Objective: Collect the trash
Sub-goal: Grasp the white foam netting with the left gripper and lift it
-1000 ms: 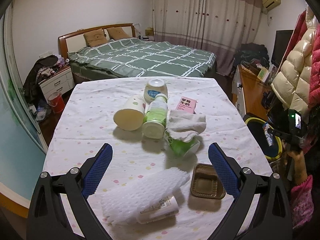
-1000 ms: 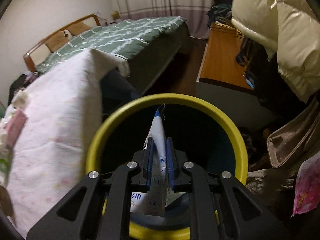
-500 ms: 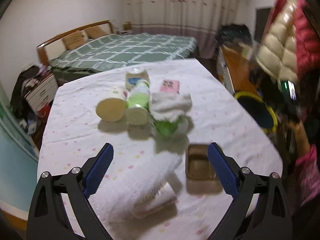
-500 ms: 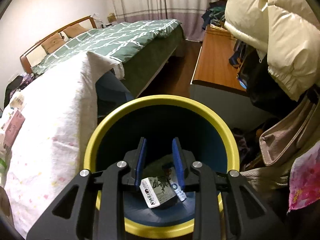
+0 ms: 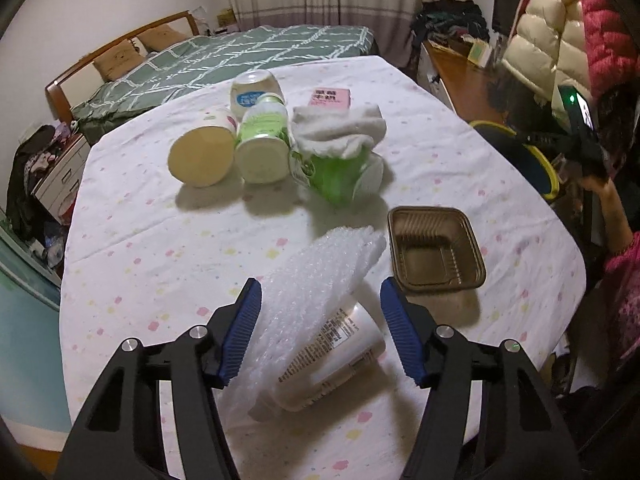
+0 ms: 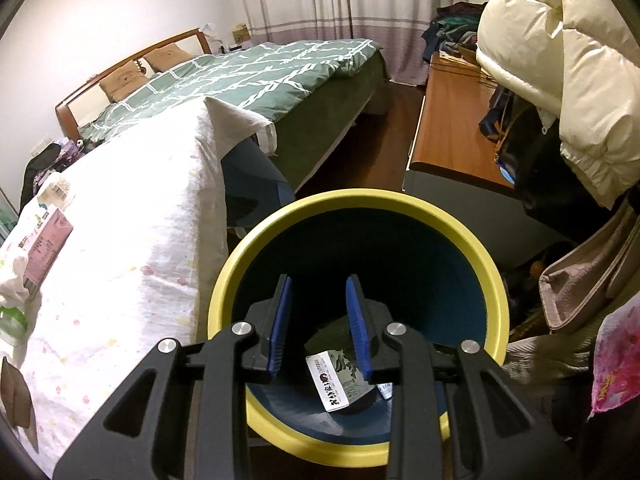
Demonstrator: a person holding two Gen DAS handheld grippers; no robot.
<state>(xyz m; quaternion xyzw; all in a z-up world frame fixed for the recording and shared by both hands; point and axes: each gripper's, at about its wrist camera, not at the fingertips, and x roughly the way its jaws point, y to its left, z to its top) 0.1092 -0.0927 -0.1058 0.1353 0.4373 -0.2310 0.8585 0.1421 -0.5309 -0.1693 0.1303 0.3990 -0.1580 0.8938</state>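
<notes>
My left gripper [image 5: 320, 304] is open, its blue fingers on either side of a white foam sleeve [image 5: 316, 280] that covers a white bottle [image 5: 328, 364] lying on the table [image 5: 140, 260]. My right gripper [image 6: 318, 312] is open and empty over the yellow-rimmed blue bin [image 6: 360, 208]. A small carton [image 6: 338, 380] lies on the bin's bottom. A brown plastic tray [image 5: 436, 248], a green cup with a white cloth [image 5: 340, 148], two bottles [image 5: 262, 140], a cream cup [image 5: 202, 152] and a pink carton [image 5: 331, 97] lie on the table.
The bin also shows in the left wrist view [image 5: 536, 160] off the table's right edge, beside a wooden desk [image 6: 452, 120] and hanging coats [image 6: 560, 60]. A bed [image 5: 240, 52] stands behind the table. A handbag [image 6: 580, 280] sits right of the bin.
My right gripper opened and let the carton drop into the bin. My left gripper came down and narrowed around the foam-sleeved bottle.
</notes>
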